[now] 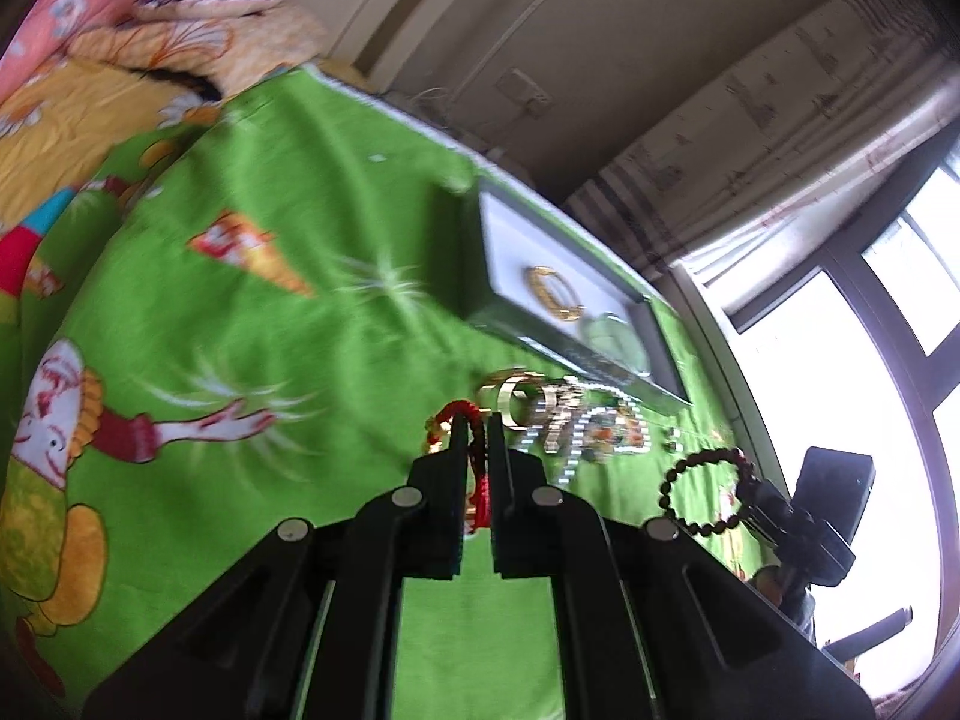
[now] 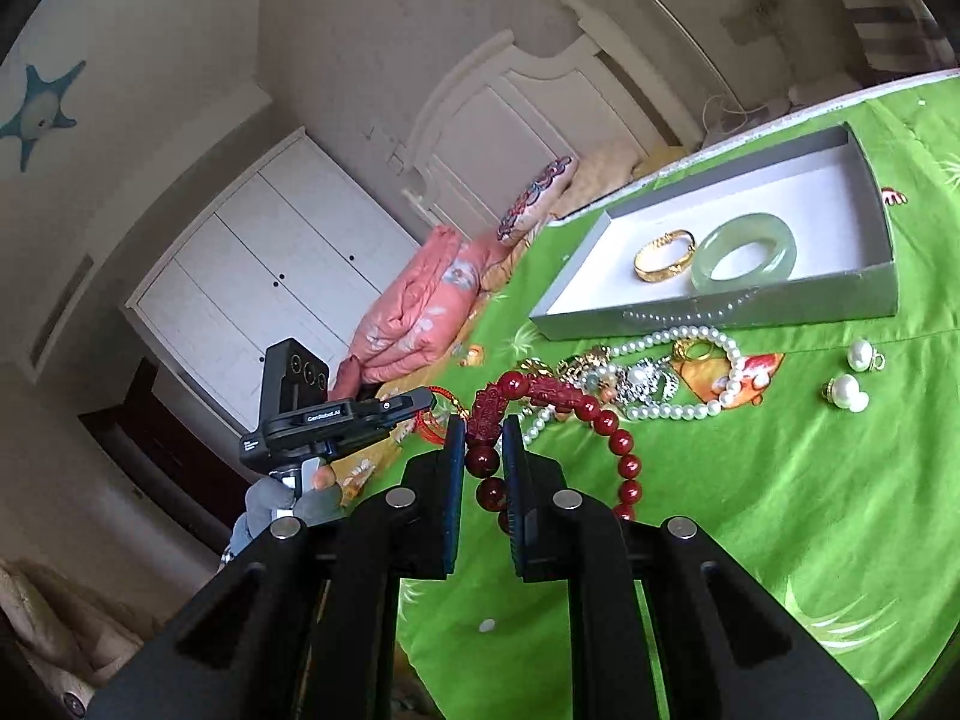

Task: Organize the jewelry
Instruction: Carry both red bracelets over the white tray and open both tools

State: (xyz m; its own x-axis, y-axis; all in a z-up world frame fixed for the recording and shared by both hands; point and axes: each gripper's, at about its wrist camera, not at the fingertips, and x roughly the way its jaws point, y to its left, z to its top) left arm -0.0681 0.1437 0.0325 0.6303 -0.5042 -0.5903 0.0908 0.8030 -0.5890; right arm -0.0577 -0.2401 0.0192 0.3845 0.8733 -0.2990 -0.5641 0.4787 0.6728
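On the bed cover (image 2: 810,510) I see the tray (image 2: 720,306) toward the far edge, a bangle (image 2: 663,255) and a ring (image 2: 744,252) touching inside it. Just before its near wall lies a jewelry heap (image 2: 648,378); two earrings (image 2: 855,375) sit right of it.

The bed cover (image 2: 780,510) is soft green printed cloth, matt and lightly creased. The tray (image 2: 864,285) looks like grey card, matt, with a smooth white lining. In it a gold bangle (image 2: 663,255) shines like polished metal beside a jade bangle (image 2: 744,252), pale green, glossy and translucent. The pearls (image 2: 690,372) have a satin sheen. The red beads (image 2: 600,414) are glossy and smooth, one carved. Each hand-held gripper (image 2: 485,450) is matt black plastic with shiny metal pins. The red cord (image 1: 474,450) is woven thread.
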